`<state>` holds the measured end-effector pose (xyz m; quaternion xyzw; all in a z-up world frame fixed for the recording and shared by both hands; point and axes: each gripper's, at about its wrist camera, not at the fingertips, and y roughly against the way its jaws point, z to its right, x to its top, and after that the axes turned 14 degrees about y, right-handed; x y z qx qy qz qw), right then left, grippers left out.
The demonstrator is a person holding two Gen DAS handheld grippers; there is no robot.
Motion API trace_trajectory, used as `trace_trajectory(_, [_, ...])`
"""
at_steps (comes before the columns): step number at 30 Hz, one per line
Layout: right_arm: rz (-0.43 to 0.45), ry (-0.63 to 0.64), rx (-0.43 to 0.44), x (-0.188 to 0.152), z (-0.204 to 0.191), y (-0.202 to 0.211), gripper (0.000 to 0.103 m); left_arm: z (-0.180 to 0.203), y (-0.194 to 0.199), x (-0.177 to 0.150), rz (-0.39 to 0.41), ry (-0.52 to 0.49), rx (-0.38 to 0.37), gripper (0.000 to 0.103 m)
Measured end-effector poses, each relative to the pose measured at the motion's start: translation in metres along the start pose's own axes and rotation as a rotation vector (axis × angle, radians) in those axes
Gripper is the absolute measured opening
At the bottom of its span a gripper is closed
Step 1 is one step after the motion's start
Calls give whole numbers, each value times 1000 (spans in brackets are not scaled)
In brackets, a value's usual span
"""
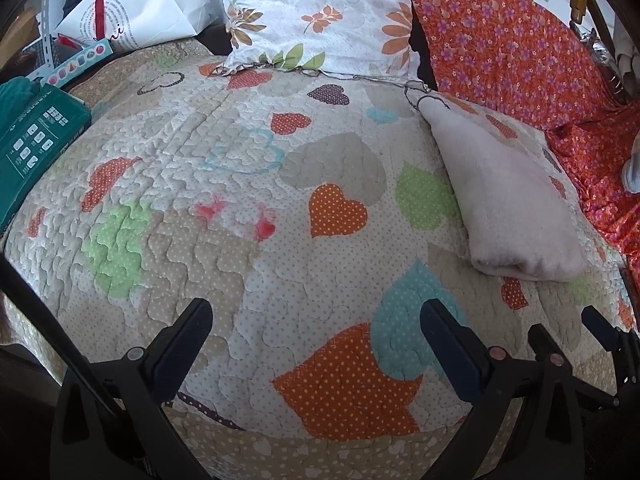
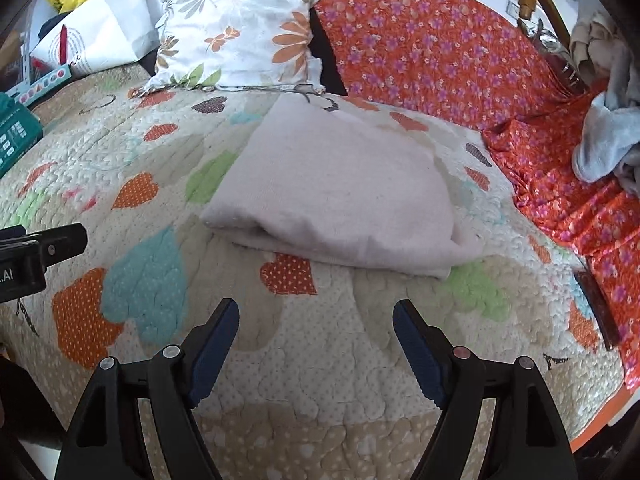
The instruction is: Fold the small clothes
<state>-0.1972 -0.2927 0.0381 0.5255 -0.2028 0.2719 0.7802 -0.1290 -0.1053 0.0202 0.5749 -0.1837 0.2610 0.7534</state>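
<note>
A pale pinkish-white garment (image 2: 340, 192) lies folded into a thick, soft rectangle on the bed, resting on a quilt (image 2: 320, 360) patterned with dotted hearts in orange, green and teal. Its rounded fold faces the near edge of the bed, and its far end reaches toward the head of the bed, just short of a floral pillow (image 2: 240, 32). The cloth looks fleecy, with smooth upper layers and a slightly bulging lower edge. In the left wrist view the same garment (image 1: 508, 200) sits toward the right side of the bed, beside an orange flowered cover (image 1: 520, 52). The left hand-held gripper (image 1: 316, 336) hovers over bare quilt near the front edge, tilted downward, its dark fingers spread wide with nothing between them. The right hand-held gripper (image 2: 316, 332) is likewise angled down at the quilt just in front of the garment, its jaws fully apart and empty, clear of the cloth. A grey heap of clothes (image 2: 608, 148) lies at the far right on the orange cover, well apart from the folded piece.
</note>
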Motion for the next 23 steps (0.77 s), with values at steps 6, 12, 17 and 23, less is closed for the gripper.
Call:
trace_trajectory(6, [4,-66,15,-1,11,1,83,2,-3,-4,-10,-14,1,103])
trace_trajectory(12, [-4,-76,20,-2,12,-2,83,3,-3,-4,-2,-10,-7,103])
trace_trajectory(17, [-3,-76,21,-2,11,-2,83,0,-8,-3,-30,10,-24,103])
trace_trajectory(23, [-13,-78,29,-2,8,-4,83,-2,-9,-3,-28,10,-18,103])
